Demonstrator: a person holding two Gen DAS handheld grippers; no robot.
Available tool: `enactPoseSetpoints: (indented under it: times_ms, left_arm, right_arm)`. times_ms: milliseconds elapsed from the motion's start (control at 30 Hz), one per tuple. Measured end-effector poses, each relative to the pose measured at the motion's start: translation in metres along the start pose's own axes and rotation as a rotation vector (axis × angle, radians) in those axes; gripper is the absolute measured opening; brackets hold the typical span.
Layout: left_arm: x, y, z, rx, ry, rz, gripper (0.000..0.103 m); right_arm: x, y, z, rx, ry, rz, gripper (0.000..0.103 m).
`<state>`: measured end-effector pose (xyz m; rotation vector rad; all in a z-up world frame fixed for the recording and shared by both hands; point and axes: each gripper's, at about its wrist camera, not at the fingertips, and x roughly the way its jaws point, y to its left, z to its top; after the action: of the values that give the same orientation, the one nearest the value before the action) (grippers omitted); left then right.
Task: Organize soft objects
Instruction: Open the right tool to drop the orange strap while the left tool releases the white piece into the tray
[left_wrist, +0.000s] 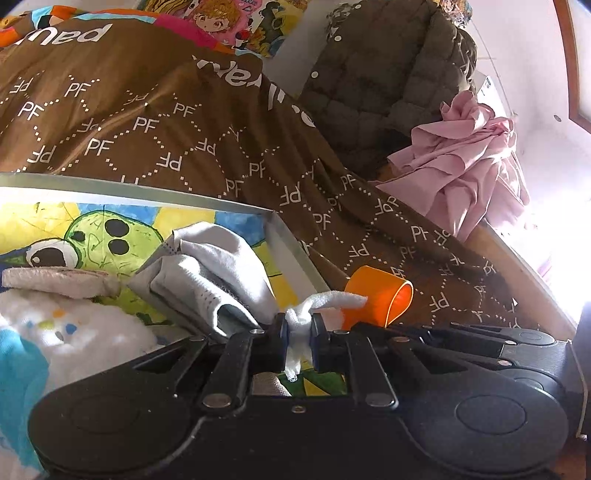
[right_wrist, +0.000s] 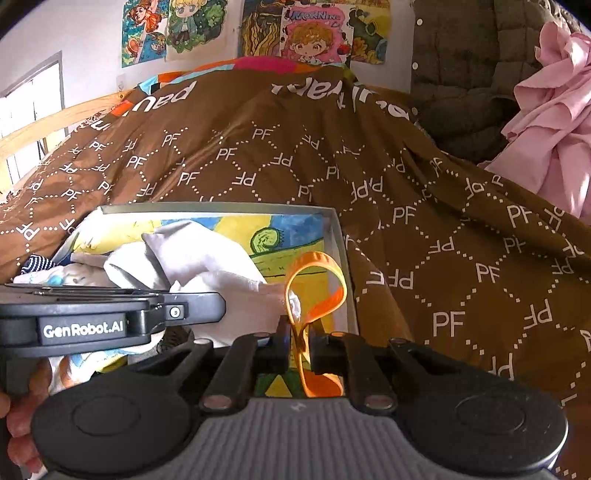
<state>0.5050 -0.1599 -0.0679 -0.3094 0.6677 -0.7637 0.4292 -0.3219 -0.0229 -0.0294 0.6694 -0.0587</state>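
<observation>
A shallow box with a bright cartoon lining lies on a brown blanket printed "PF". In it are a grey-white garment, a fluffy white item with coloured dots and a beige flat piece. My left gripper is shut on a small white cloth at the box's near right corner. My right gripper is shut on an orange band loop over the box's right side. That loop sits just right of the white cloth. The left gripper's body shows side-on.
An olive quilted jacket and a crumpled pink cloth lie at the back right of the bed. Cartoon posters hang on the wall. A wooden bed rail runs at the left. A hand holds the left gripper.
</observation>
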Motion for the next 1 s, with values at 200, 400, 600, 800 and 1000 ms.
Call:
enactPoseSetpoints:
  times_ms: [200,400,600,800,1000]
  left_arm:
    - [0.002,-0.001,-0.003,0.014,0.016,0.011,0.015]
    - [-0.001,-0.002,-0.005,0.017,0.029,0.011,0.023]
    - [-0.007,-0.004,-0.008,0.027,0.03,0.011,0.033]
    - [-0.016,-0.006,-0.012,0.028,0.026,0.016,0.047]
    - [-0.027,-0.008,-0.014,0.022,0.005,0.033,0.064]
  right_arm:
    - [-0.001,-0.001,-0.002,0.0,0.011,-0.003,0.018]
    - [-0.004,-0.002,-0.006,0.009,0.013,-0.011,0.026]
    - [-0.01,-0.002,-0.006,0.004,0.004,-0.018,0.036]
    - [-0.02,-0.002,-0.007,-0.014,-0.014,-0.024,0.049]
    - [-0.032,-0.004,-0.009,-0.011,-0.033,-0.04,0.062]
